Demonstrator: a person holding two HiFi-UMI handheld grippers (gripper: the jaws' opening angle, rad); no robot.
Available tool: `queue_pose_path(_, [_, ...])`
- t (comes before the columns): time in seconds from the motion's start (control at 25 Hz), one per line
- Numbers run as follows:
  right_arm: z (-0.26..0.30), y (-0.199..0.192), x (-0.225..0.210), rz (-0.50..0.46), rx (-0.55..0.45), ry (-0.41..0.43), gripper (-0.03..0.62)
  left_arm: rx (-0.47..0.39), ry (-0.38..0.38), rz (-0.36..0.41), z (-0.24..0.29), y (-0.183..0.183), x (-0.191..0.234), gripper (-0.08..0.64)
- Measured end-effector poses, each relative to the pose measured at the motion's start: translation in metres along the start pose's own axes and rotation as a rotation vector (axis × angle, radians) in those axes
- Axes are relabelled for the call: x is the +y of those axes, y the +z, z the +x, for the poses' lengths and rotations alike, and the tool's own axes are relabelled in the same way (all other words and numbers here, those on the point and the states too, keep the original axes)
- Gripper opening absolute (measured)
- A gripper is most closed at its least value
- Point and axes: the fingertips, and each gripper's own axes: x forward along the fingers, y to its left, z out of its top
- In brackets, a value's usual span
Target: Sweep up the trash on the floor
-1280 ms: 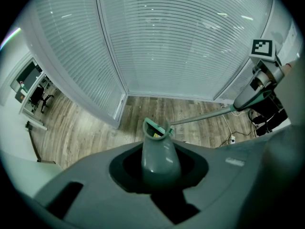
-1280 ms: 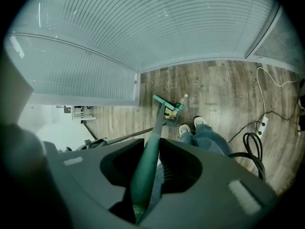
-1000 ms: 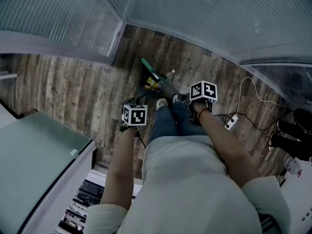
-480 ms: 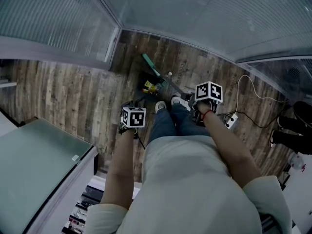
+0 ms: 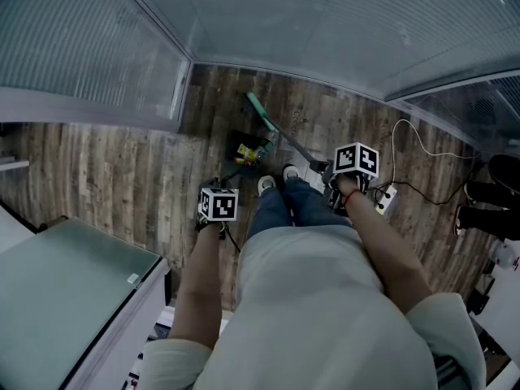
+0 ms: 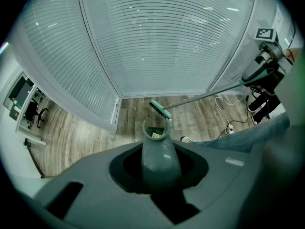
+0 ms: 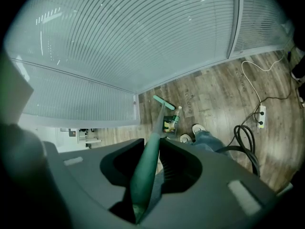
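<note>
Fingers (image 7: 167, 173) tight on handles: left gripper's (image 6: 159, 174) on dustpan (image 6: 159, 147), right gripper's (image 7: 147, 176) on broom (image 7: 163, 102), trash (image 6: 155, 134) in dustpan beyond.

The right gripper (image 7: 151, 140) clamps its 2 grey jaws on the long green broom handle (image 7: 143, 175). The handle runs toward 12 o'clock to a flat green brush head (image 7: 163, 102) on the brown wood-plank floor (image 7: 219, 94). Just below the head sit a dark dustpan (image 7: 167, 120) holding yellow trash (image 7: 167, 125) and a clear plastic bottle (image 7: 177, 114). 2 white shoes (image 7: 197, 128) stand at their 4 o'clock. A white power strip (image 7: 260, 113) lies at 3 o'clock.
</note>
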Motion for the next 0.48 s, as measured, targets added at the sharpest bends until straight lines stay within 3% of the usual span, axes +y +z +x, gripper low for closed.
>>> queue_pose_path(0.48, [-0.017, 0.012, -0.039, 0.079, -0.082, -0.043, 0.109, 0.006, -0.001, 0.015, 0.001, 0.002, 0.000, 0.092])
